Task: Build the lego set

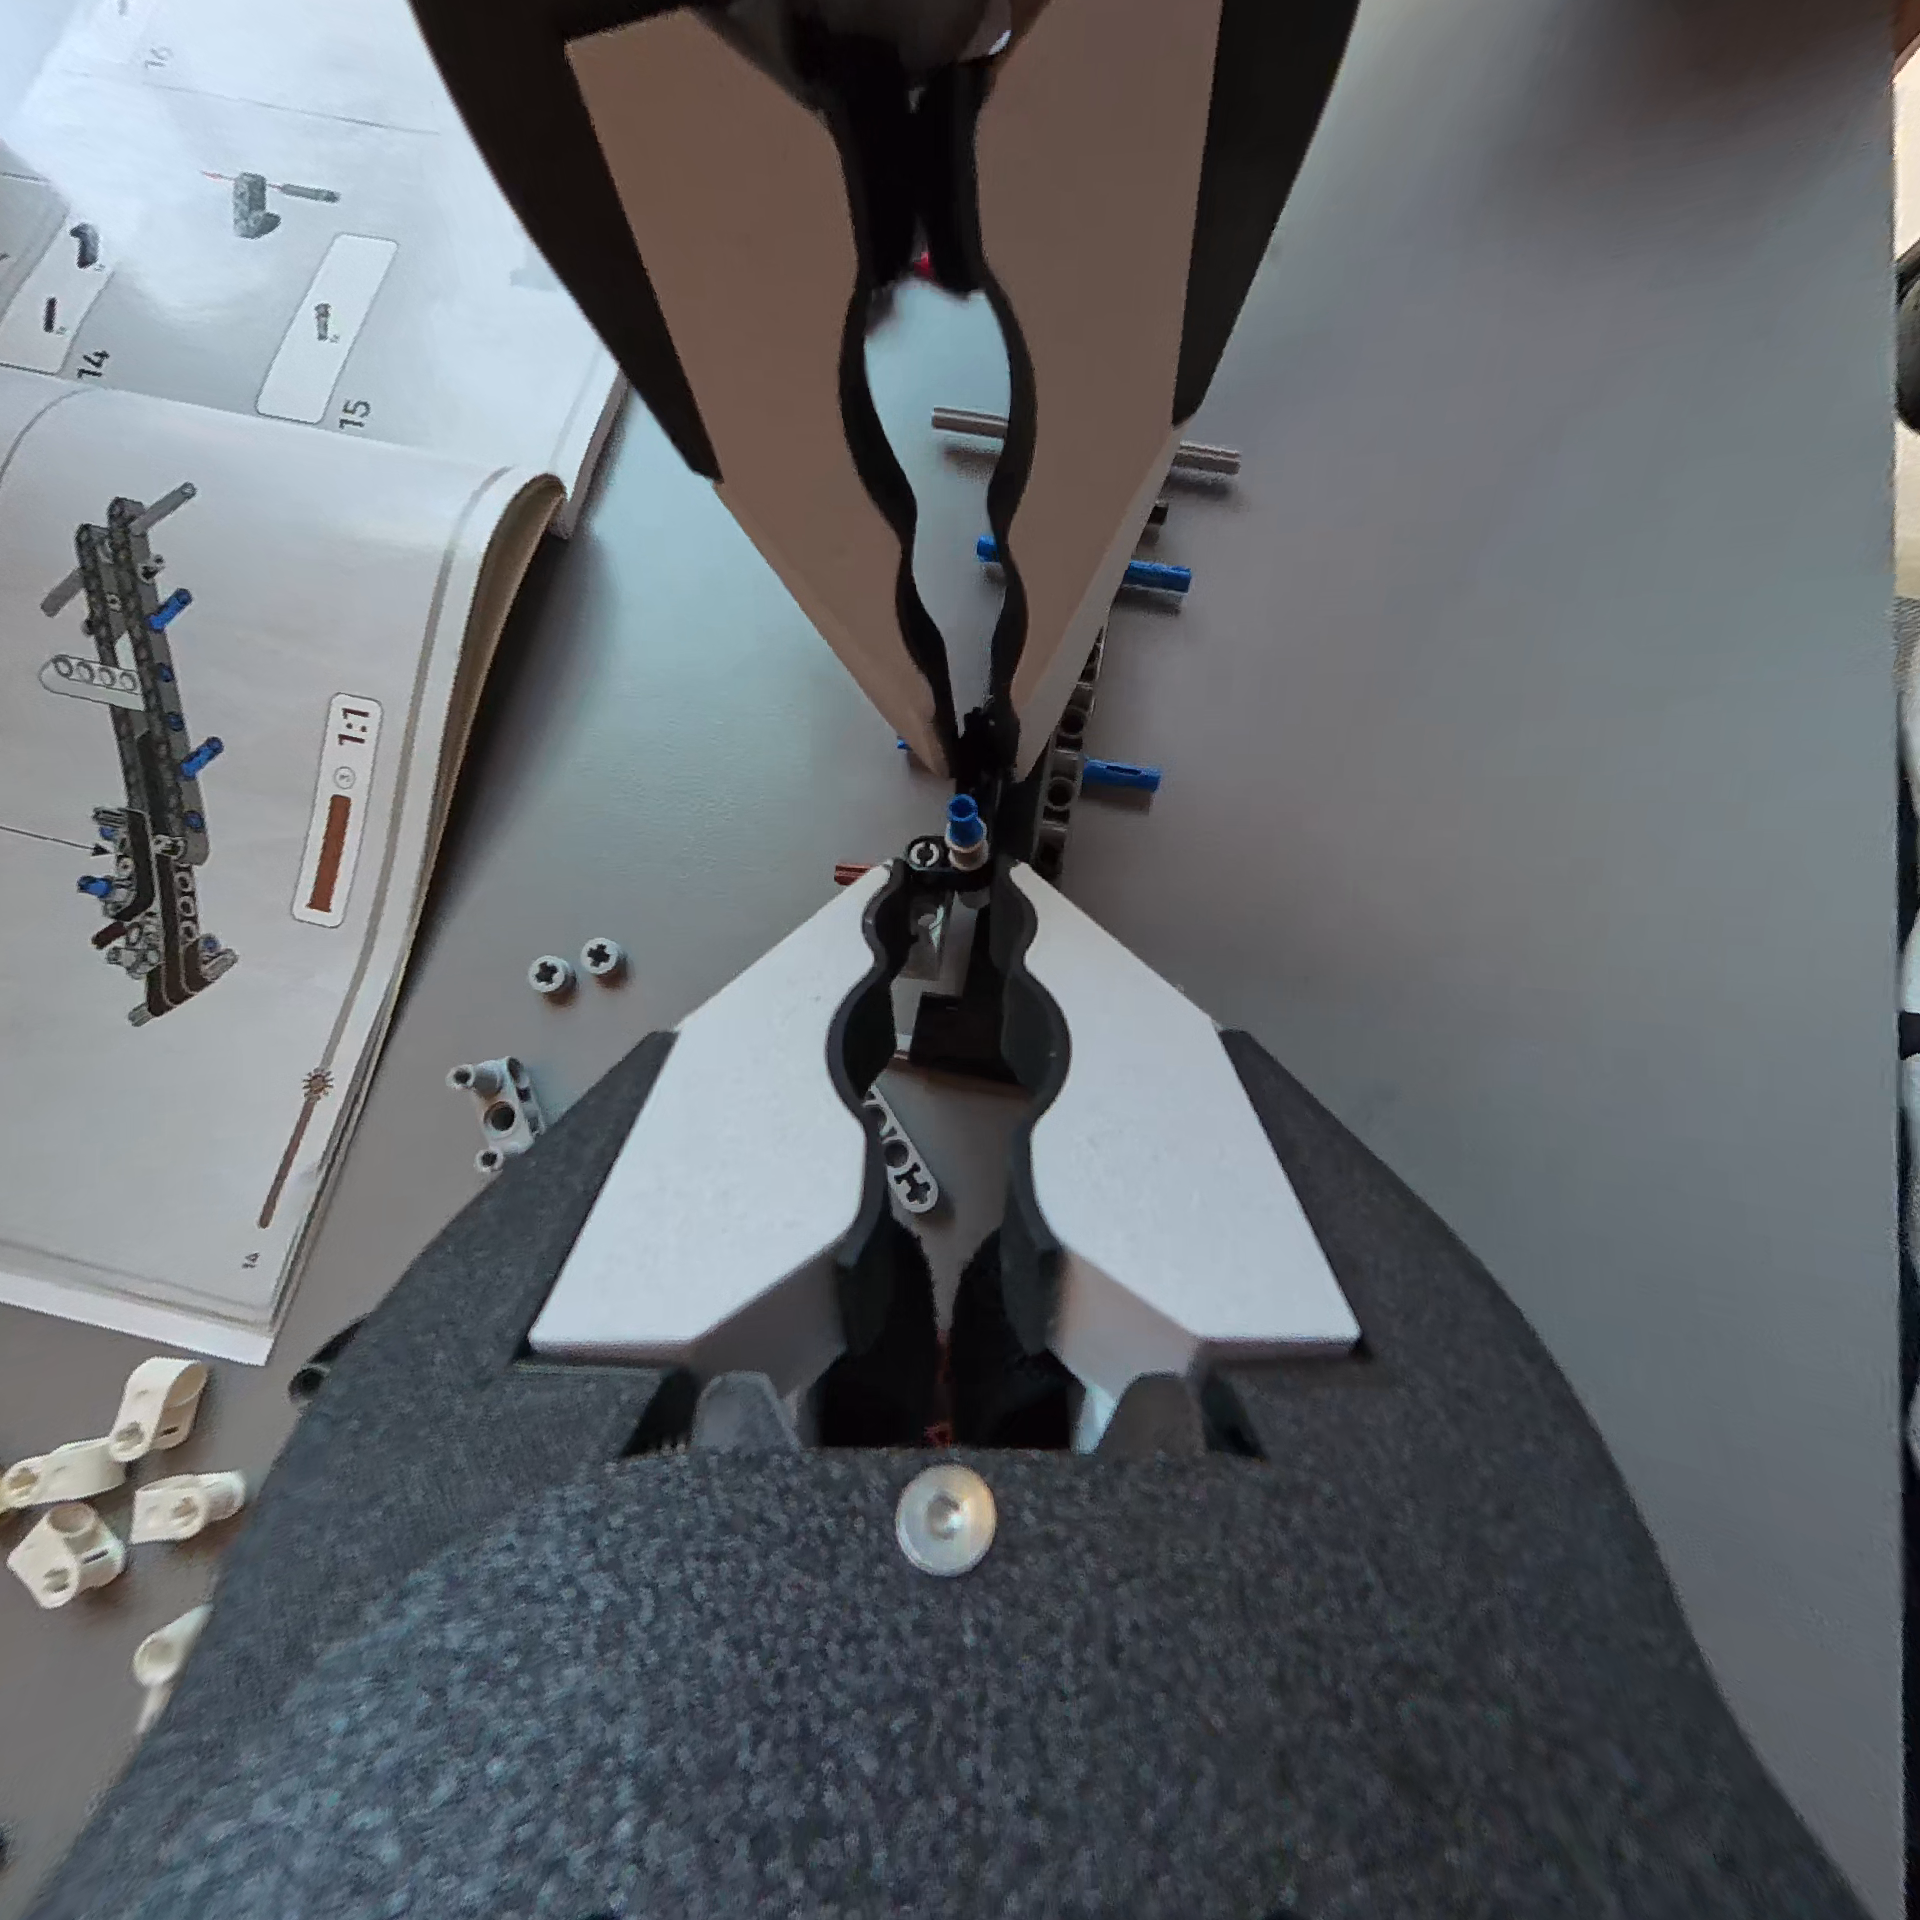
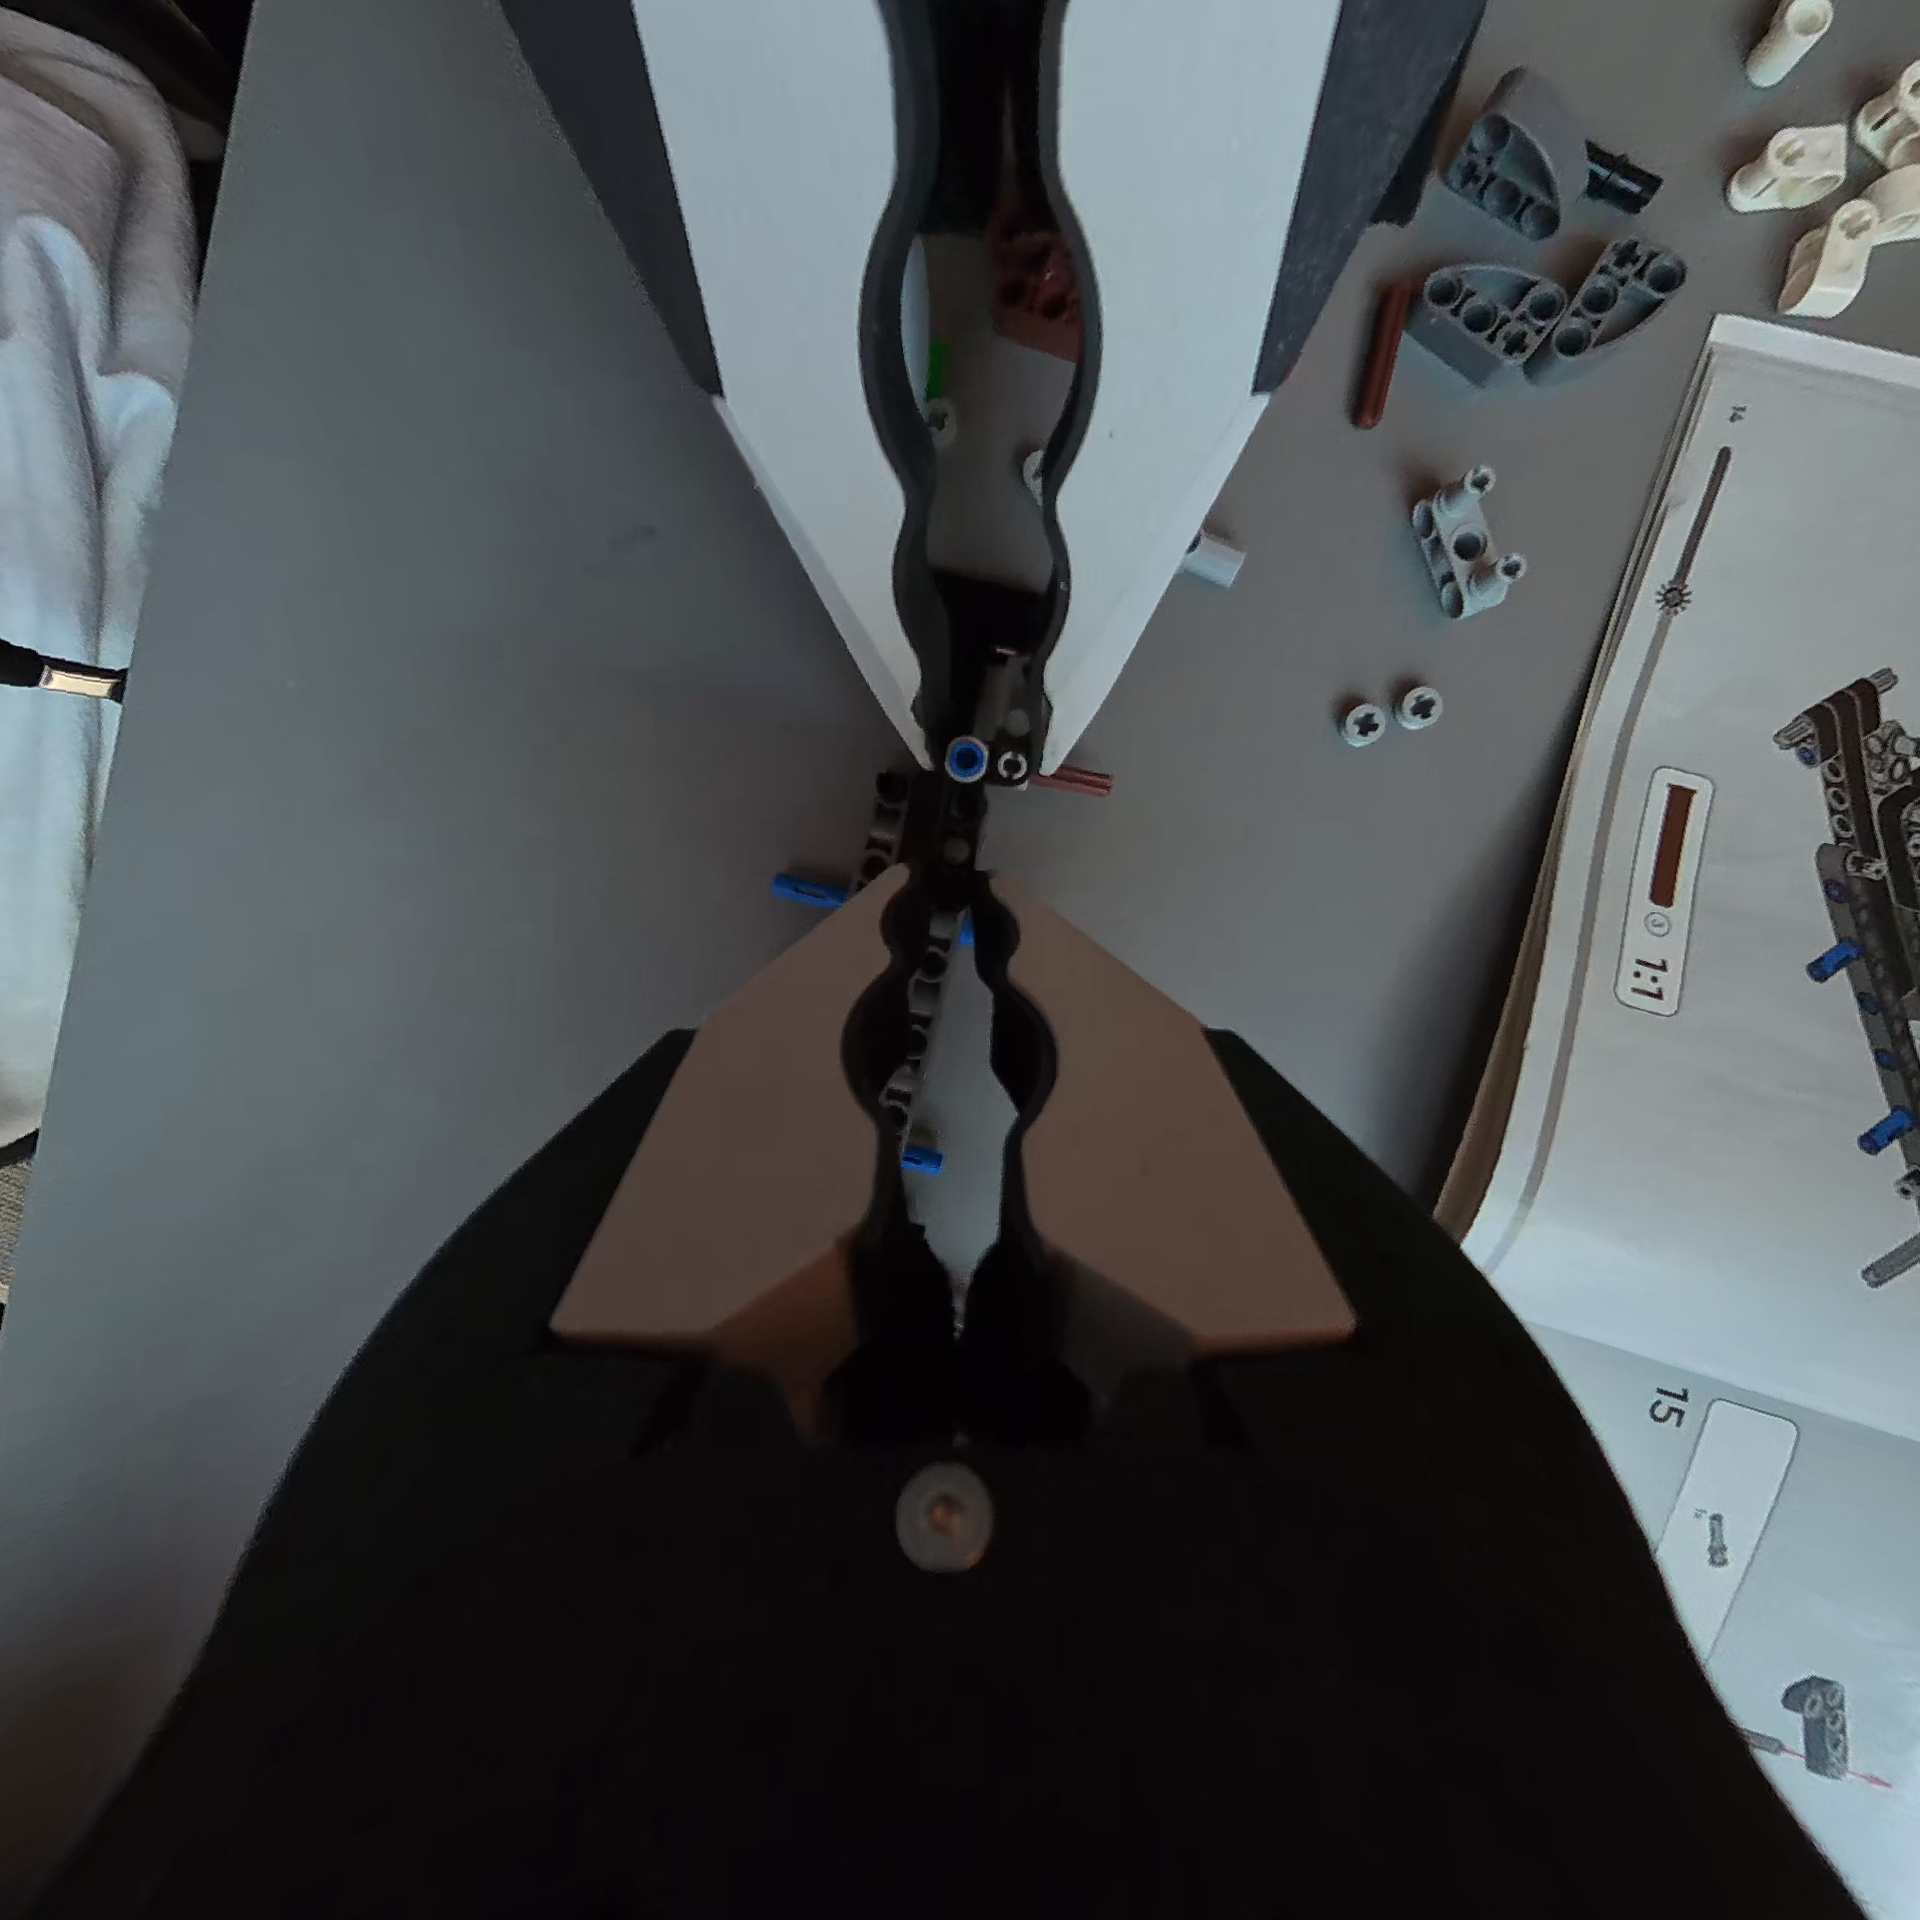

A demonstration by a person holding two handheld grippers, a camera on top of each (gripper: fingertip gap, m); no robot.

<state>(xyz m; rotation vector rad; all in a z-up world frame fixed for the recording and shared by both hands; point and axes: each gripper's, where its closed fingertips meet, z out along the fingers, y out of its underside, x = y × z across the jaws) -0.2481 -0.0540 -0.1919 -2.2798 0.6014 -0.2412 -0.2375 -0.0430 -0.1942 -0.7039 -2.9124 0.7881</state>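
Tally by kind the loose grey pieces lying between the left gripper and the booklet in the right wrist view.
Curved panels: 3
Round bushes: 2
Block with pins: 1
Stub half hidden by the left gripper: 1
Total: 7

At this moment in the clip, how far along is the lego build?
Partly done. A long grey beam assembly with blue pins pushed through it already exists. In hand: the right claw grips that beam while the left claw pinches a small black sub-assembly with a blue pin against its end. Left: loose grey curved panels, white connectors, bushings still lie beside the open instruction booklet.
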